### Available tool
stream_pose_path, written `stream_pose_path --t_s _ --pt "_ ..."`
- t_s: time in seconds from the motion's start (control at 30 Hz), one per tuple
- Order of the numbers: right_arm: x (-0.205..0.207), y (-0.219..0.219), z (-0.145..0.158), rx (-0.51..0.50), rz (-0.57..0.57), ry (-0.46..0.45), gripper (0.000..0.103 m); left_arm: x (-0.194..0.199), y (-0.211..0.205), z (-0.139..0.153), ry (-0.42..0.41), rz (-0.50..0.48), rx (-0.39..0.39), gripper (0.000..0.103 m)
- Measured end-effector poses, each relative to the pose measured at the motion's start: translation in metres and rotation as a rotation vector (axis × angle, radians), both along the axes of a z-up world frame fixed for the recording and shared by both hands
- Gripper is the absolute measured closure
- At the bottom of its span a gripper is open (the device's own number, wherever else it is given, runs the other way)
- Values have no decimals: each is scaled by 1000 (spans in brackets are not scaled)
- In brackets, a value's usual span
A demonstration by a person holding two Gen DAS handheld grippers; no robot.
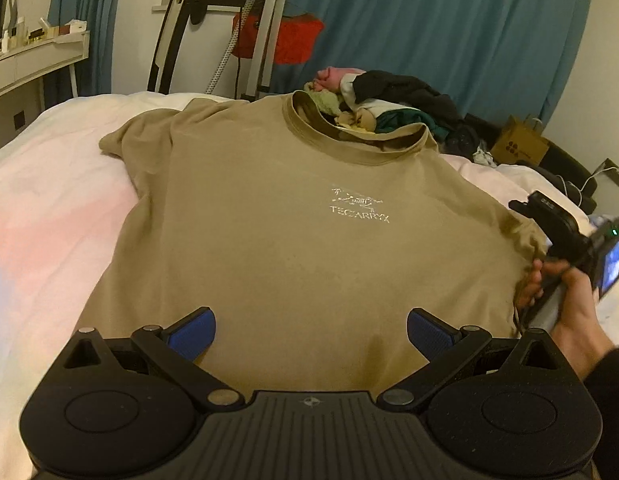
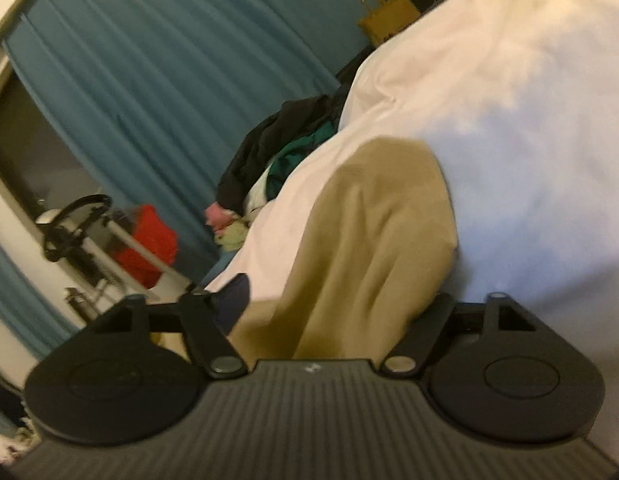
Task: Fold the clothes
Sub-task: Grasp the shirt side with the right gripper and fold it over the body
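A tan T-shirt with a white chest logo lies face up on the white bed, collar at the far end. My left gripper hovers open over the shirt's near hem, its blue pads wide apart and holding nothing. A hand holds my right gripper at the shirt's right edge, where the cloth puckers. In the right wrist view, which is tilted and blurred, the tan sleeve lies between the fingers of the right gripper. Those fingers stand well apart, and the cloth hides one of them.
A pile of mixed clothes sits past the collar at the bed's far end. Behind it stand a garment steamer stand, a red garment and blue curtains. A paper bag is beside the bed on the right, a shelf on the left.
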State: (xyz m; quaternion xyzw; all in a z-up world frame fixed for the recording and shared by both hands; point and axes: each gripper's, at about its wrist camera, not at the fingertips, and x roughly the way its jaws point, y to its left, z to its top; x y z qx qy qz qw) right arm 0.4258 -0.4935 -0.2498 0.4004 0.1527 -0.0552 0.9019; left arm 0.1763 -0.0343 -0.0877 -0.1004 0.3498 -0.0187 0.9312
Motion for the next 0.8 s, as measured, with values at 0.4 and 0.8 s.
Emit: stream_pose_path --t_s 0.4,0.8 --pt "-2 81 137 -622 -18 54 95 -15 37 30 -37 43 -26 0" --pt "-2 304 145 -1064 204 18 95 -33 100 49 -32 135 17 0"
